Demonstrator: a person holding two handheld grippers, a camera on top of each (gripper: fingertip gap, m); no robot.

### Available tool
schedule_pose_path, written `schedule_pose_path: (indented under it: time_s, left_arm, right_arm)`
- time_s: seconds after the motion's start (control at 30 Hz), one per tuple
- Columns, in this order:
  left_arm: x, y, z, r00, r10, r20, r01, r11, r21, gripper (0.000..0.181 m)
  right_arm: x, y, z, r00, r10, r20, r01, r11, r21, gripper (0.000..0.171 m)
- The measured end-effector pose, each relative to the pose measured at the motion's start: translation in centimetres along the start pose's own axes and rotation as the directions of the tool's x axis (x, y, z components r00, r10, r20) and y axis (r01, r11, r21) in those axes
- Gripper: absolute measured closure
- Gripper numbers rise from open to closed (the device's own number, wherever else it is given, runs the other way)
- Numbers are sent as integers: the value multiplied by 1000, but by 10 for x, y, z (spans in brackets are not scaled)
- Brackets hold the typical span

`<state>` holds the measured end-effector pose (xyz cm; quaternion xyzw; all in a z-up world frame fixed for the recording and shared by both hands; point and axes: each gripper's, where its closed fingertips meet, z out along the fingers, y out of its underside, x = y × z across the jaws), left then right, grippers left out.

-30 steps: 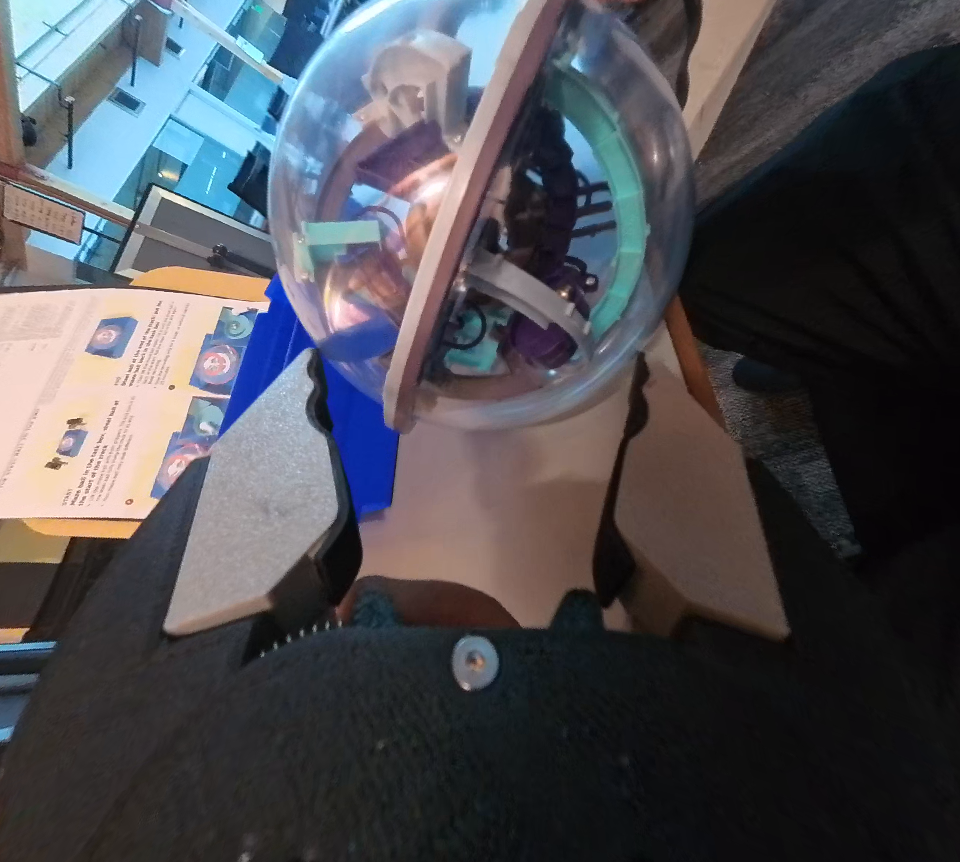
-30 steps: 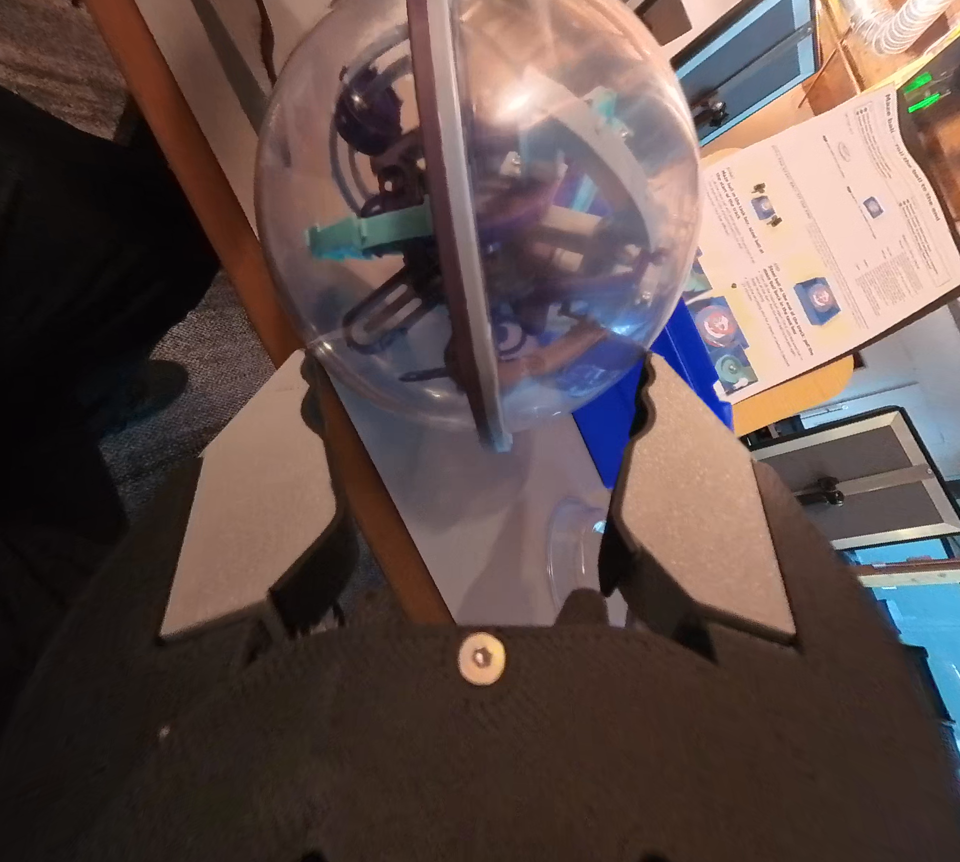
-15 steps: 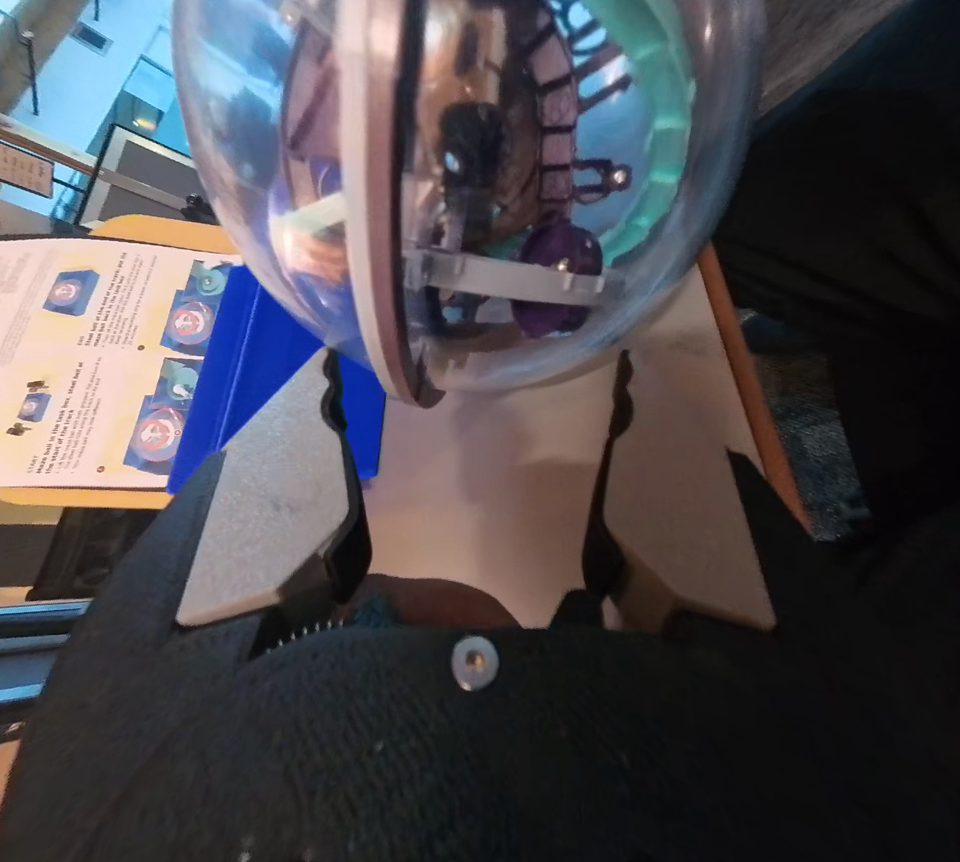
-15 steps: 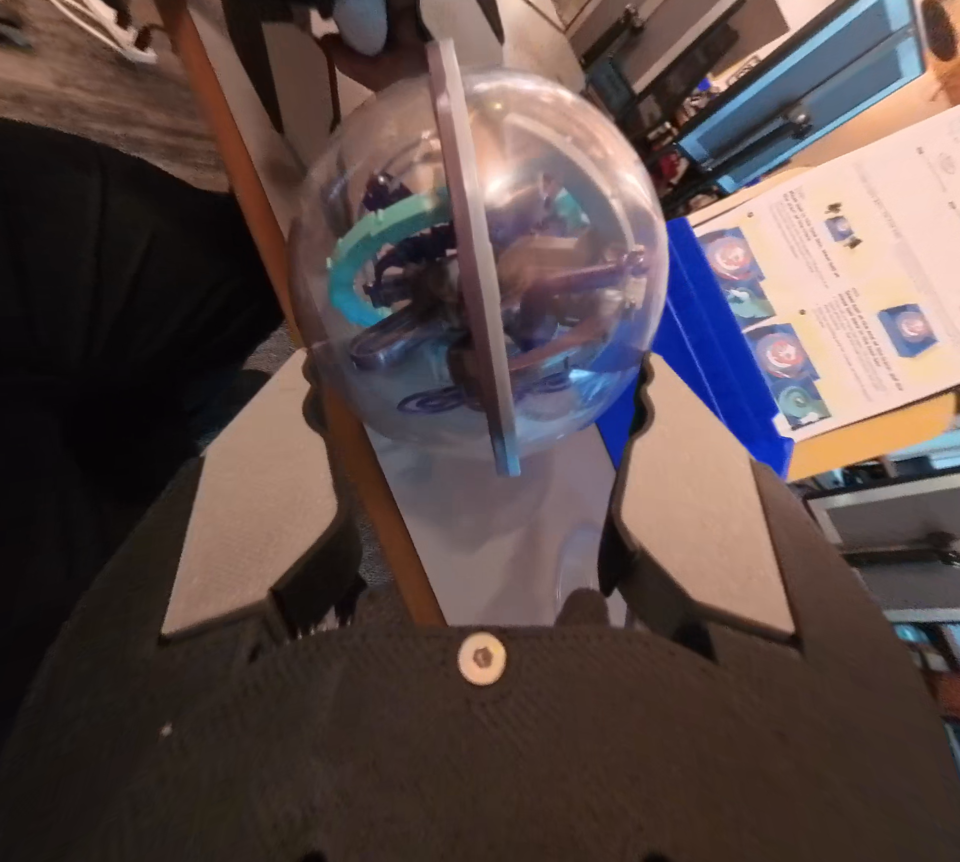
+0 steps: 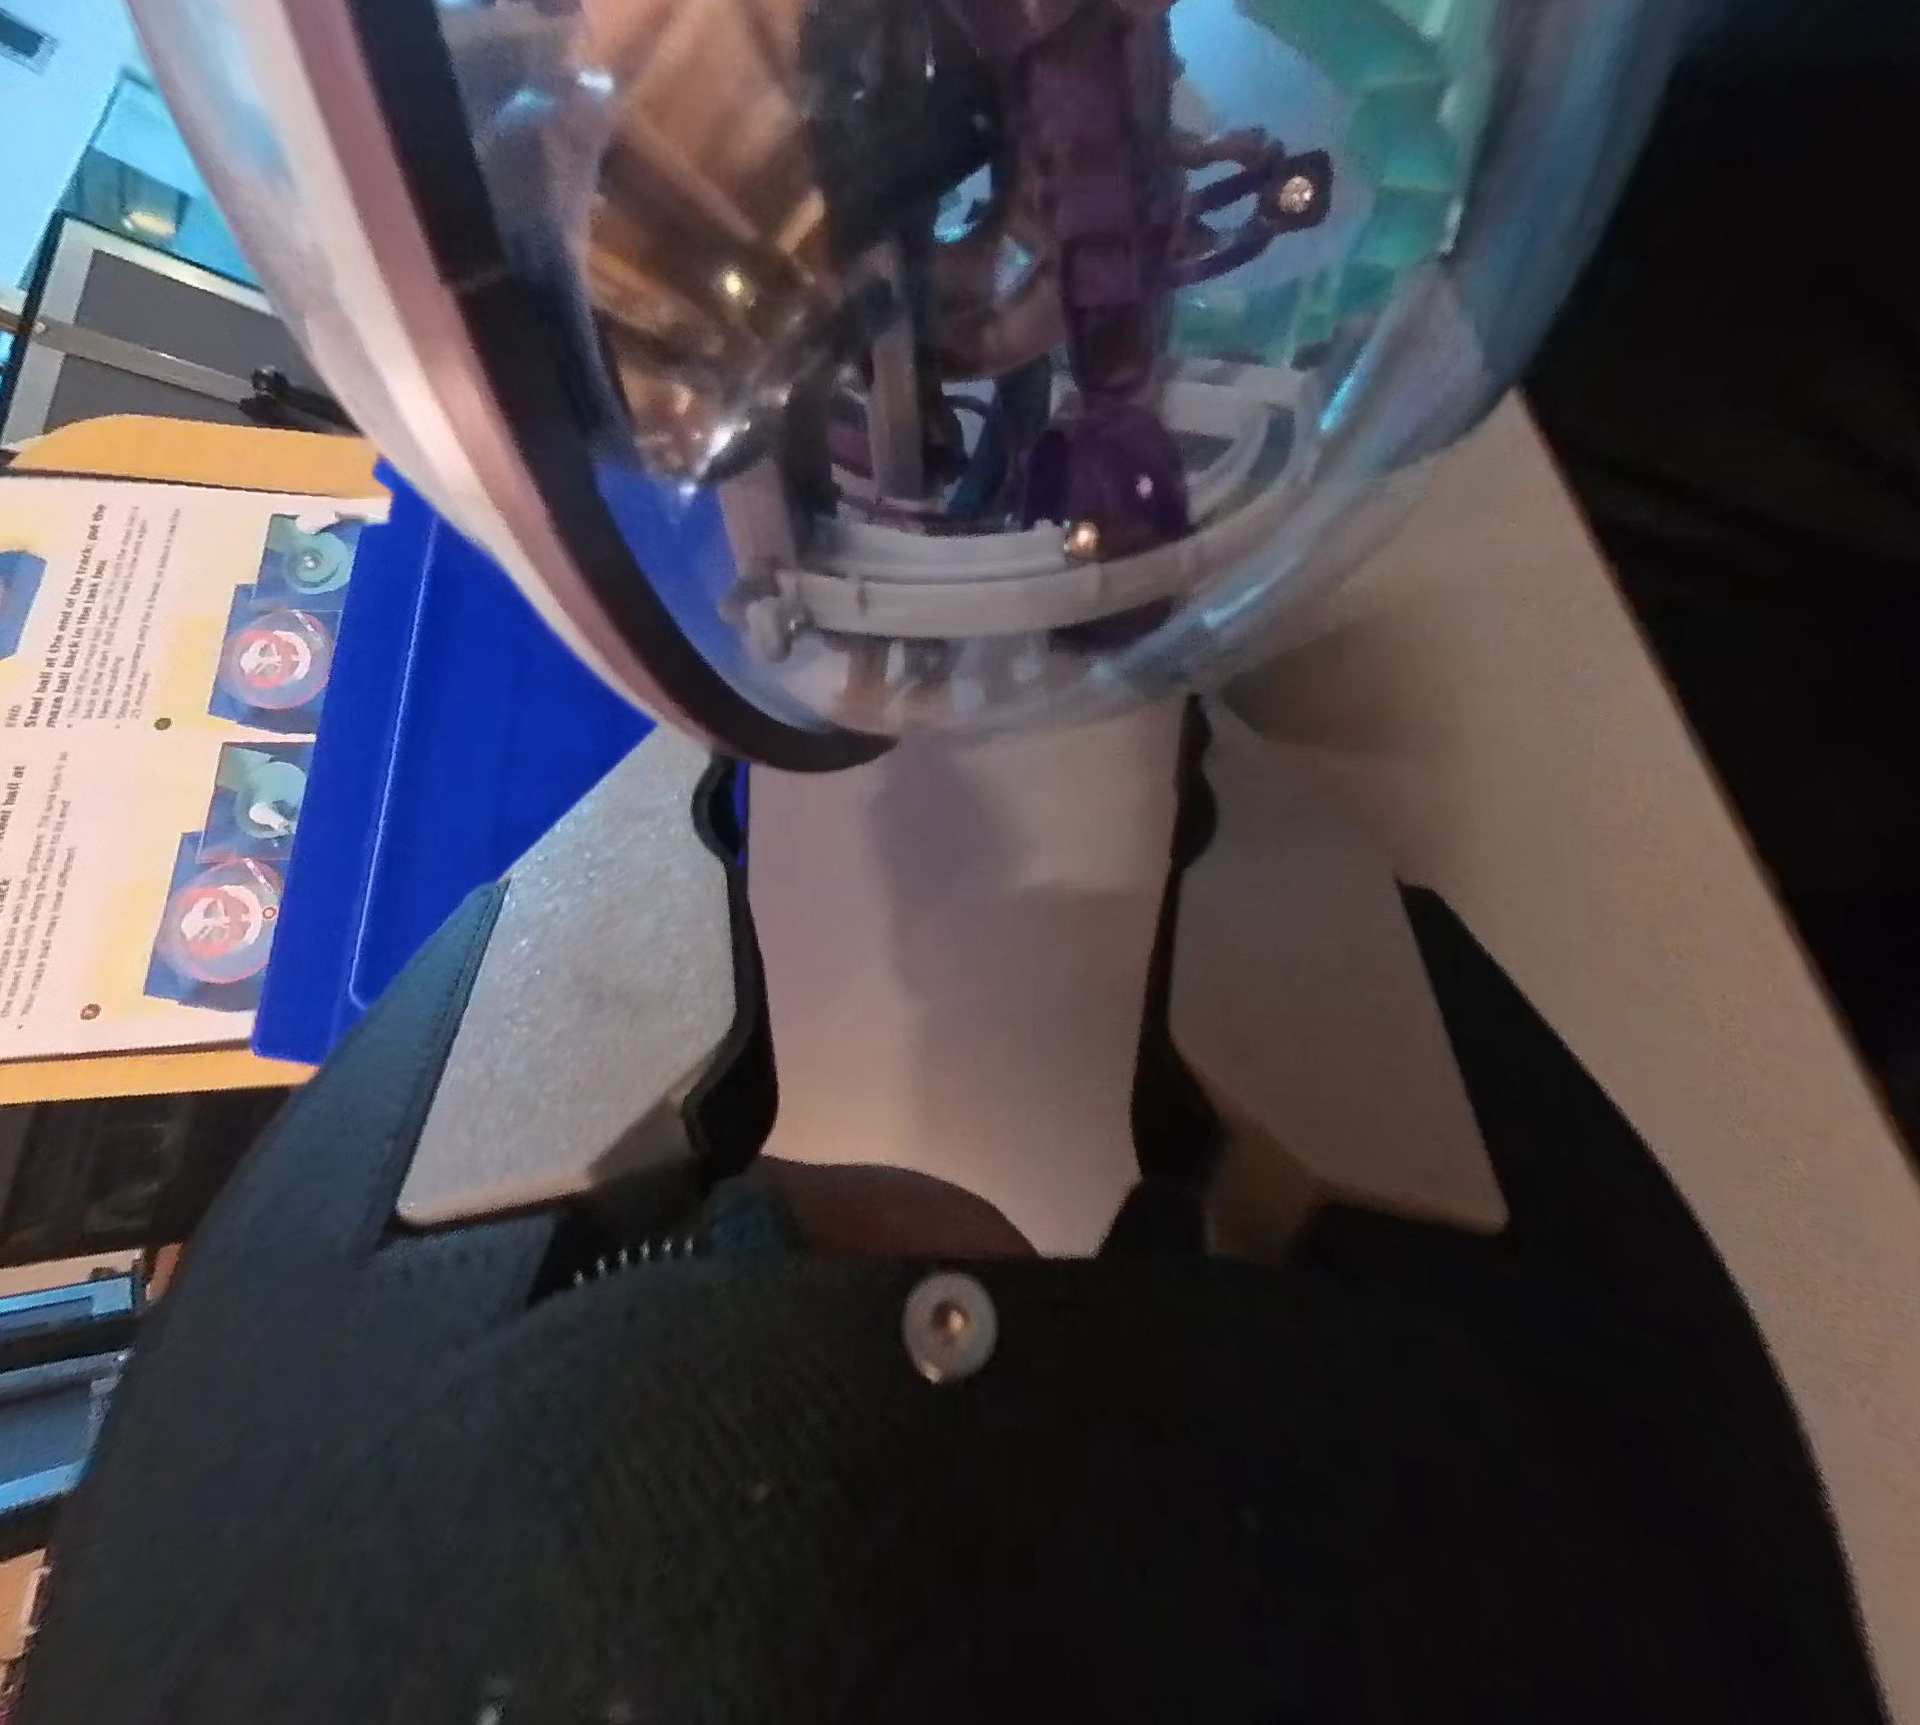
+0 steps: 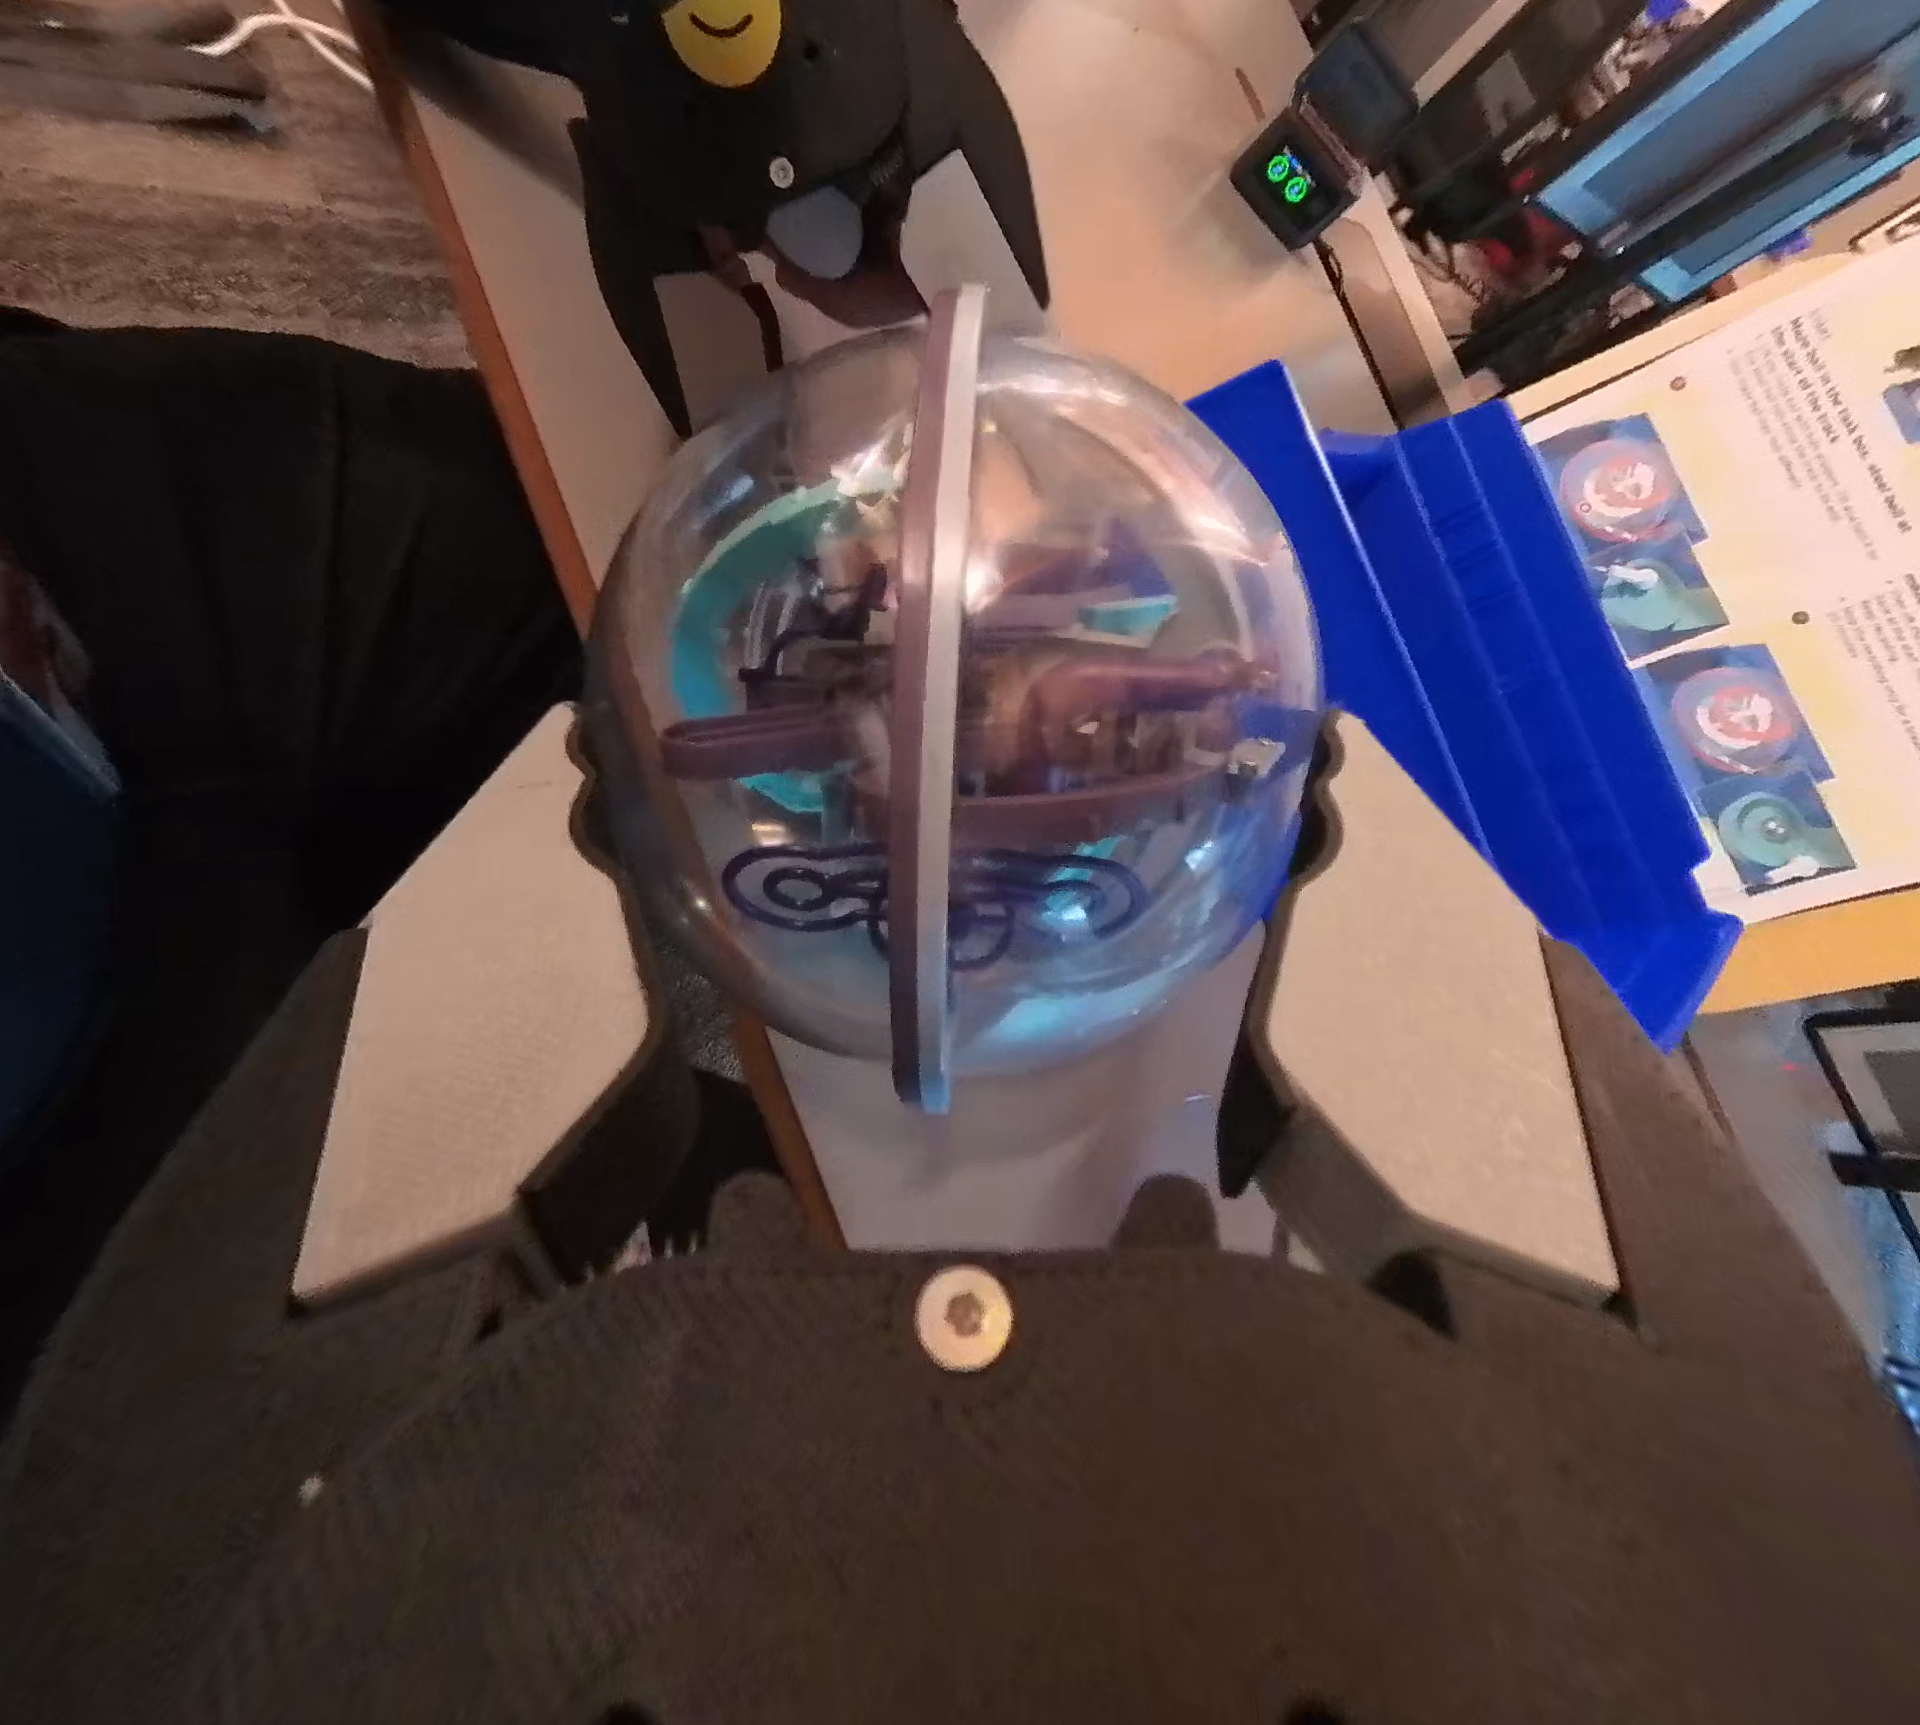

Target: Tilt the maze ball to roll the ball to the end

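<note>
We see only the lower part of the maze ball [image 5: 935, 273] in the left wrist view; the top and left edges cut off the rest, and its inner tracks smear into blur. We cannot pick out the small ball inside it in either view. The far left gripper [image 6: 831, 262] is partly hidden behind the sphere, so we cannot read its jaws. The blue bin [image 5: 457, 792] is half covered.

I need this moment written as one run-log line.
maze ball: held off table | right gripper: shut on sphere sides | left gripper: at sphere's underside, grip unclear | blue bin: behind
</note>
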<state>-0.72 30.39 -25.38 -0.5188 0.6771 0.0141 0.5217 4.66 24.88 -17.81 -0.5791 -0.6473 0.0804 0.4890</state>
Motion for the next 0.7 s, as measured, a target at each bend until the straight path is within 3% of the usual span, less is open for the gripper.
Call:
schedule_pose_path:
  time_s: [0.2, 0.37, 0.47, 0.7]
  left_arm:
    - [-13, 18, -21, 1000, -13, 24, 13, 1000, -12, 82]
    - [-25, -25, -55, 994, -108, -22, 110, 976, 188, 81]
    - [-29, -37, -63, 991, -116, -70, 127, 974, 189, 83]
    - [-31, -42, -72, 987, -62, -150, 90, 978, 187, 117]
  right_arm:
    - [5, 0, 5, 999, -5, 38, 7, 998, -57, 42]
    - [8, -4, 11, 996, -4, 93, 11, 997, -72, 42]
    - [11, -8, 17, 992, 10, 129, -3, 998, -59, 43]
    - [17, -16, 28, 981, 42, 189, -33, 998, -49, 44]
